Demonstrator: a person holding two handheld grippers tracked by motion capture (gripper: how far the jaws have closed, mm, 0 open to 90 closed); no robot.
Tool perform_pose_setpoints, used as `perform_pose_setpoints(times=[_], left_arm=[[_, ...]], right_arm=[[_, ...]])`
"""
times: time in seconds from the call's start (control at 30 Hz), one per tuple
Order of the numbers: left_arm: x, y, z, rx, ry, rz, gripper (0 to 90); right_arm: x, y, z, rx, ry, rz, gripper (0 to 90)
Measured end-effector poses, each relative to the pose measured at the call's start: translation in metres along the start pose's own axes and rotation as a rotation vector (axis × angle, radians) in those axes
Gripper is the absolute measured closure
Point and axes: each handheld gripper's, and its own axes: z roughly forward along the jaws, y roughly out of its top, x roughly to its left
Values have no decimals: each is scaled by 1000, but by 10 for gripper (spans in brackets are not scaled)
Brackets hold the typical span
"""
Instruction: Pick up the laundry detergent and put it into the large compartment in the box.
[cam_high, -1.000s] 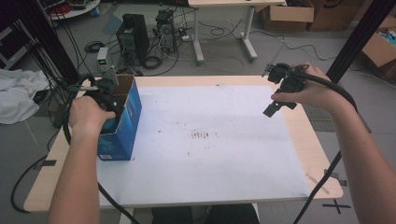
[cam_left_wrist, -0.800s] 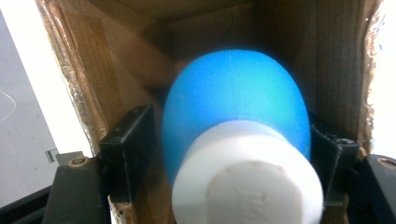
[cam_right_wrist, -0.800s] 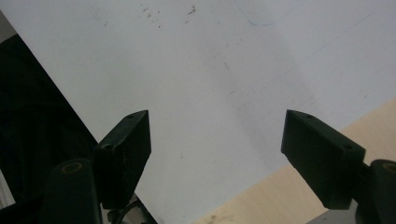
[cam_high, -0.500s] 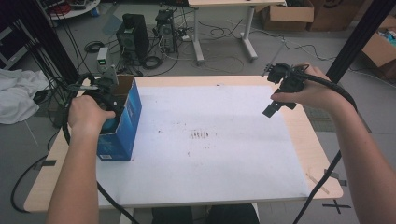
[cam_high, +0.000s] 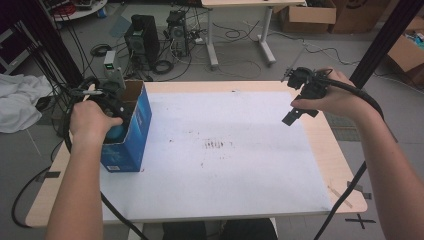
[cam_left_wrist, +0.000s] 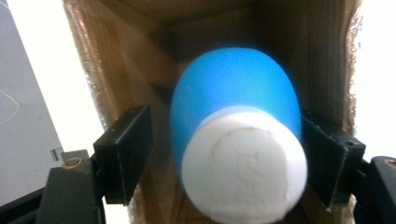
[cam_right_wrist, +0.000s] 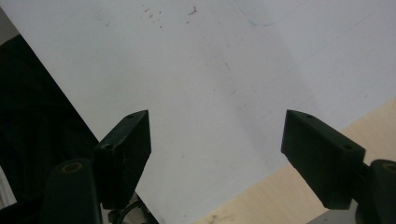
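Observation:
A blue cardboard box (cam_high: 131, 135) stands open-topped at the table's left edge. My left gripper (cam_high: 111, 107) reaches down into it under the person's hand. In the left gripper view a blue bottle (cam_left_wrist: 233, 98) with a white cap (cam_left_wrist: 243, 163) lies between the jaws of the left gripper (cam_left_wrist: 229, 133). The right jaw touches the bottle and the left jaw stands a small gap away. The brown inner wall of the box (cam_left_wrist: 116, 56) surrounds them. My right gripper (cam_high: 296, 97) hovers above the table's far right, and in its own view the right gripper (cam_right_wrist: 217, 135) is open with nothing in it.
A white sheet (cam_high: 225, 150) with a few dark smudges covers the wooden table (cam_high: 340, 170). Computer towers (cam_high: 142, 37) and cables lie on the floor behind. A white cloth (cam_high: 20, 102) sits on the floor at the left. Cardboard boxes (cam_high: 300, 12) stand at the back right.

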Motion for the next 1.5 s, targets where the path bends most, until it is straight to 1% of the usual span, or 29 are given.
perform_pose_setpoints(times=[0.1,0.13,0.2,0.27,0.37,0.43,0.47,0.57,0.6,0.67,0.77,0.8,0.83,0.87,0.9,0.97,1.0,1.03,1.07,1.1,1.13,1.17,1.23,1.27,1.3,1.33,1.4,1.47,1.5], left_arm=[[0,0,-3,-12,-10,-5,248],[0,0,-7,-19,-22,8,236],[-1,0,-9,-23,-14,9,237],[-2,-1,-11,-32,-16,2,237],[-5,-1,-19,-39,-2,29,235],[-6,-1,-21,-44,0,32,234],[-8,-2,-26,-49,5,43,233],[-13,-3,-34,-61,10,62,227],[-15,-4,-37,-67,8,68,224],[-21,-4,-43,-77,8,94,215],[-31,-6,-52,-108,19,129,203],[-31,-6,-52,-108,19,129,197],[-33,-6,-54,-117,13,138,197],[-41,-6,-58,-132,8,166,189],[-41,-6,-58,-132,8,166,178],[-49,-5,-60,-140,6,191,173],[-57,-4,-61,-148,-4,216,162],[-57,-4,-61,-148,-4,216,160],[-66,-3,-61,-156,-13,241,158],[-66,-3,-61,-156,-13,241,158],[-76,-2,-61,-162,-14,263,157],[-80,-2,-61,-166,-19,274,157],[-89,-2,-61,-174,-47,296,157],[-94,-1,-60,-177,-49,309,157],[-94,-1,-60,-177,-49,309,157],[-104,-1,-60,-182,-43,327,157],[-112,0,-59,-186,-51,349,156],[-121,0,-57,-192,-61,363,156],[-121,0,-57,-192,-61,363,156]], right_arm=[[1,1,1,2,0,0,243],[1,1,1,1,1,-1,243],[2,1,1,4,0,0,243],[2,1,1,0,0,-5,243],[2,2,1,2,1,-2,243],[2,2,1,2,0,-1,243],[3,2,0,3,1,2,243],[4,3,0,4,0,0,244],[5,4,0,5,1,1,243],[6,5,-1,2,-1,-3,243],[8,7,-1,4,0,-7,244],[8,7,-1,4,0,-7,244],[8,8,-1,9,-1,-3,244],[8,10,-1,7,-2,-6,244],[8,10,-1,7,-2,-6,244],[9,11,-2,5,-2,-4,244],[10,11,-2,9,-4,-6,244],[11,12,-3,8,-4,-9,244],[11,12,-3,9,-4,-13,244],[11,12,-3,9,-4,-13,244],[11,12,-4,8,-7,-12,244],[11,12,-5,5,-6,-9,244],[12,12,-6,9,-8,-10,244],[12,11,-6,10,-8,-8,244],[12,11,-6,9,-9,-10,244],[12,12,-6,9,-9,-11,244],[12,12,-6,9,-8,-11,244],[13,12,-6,6,-7,-8,244],[13,12,-6,6,-7,-8,244]])
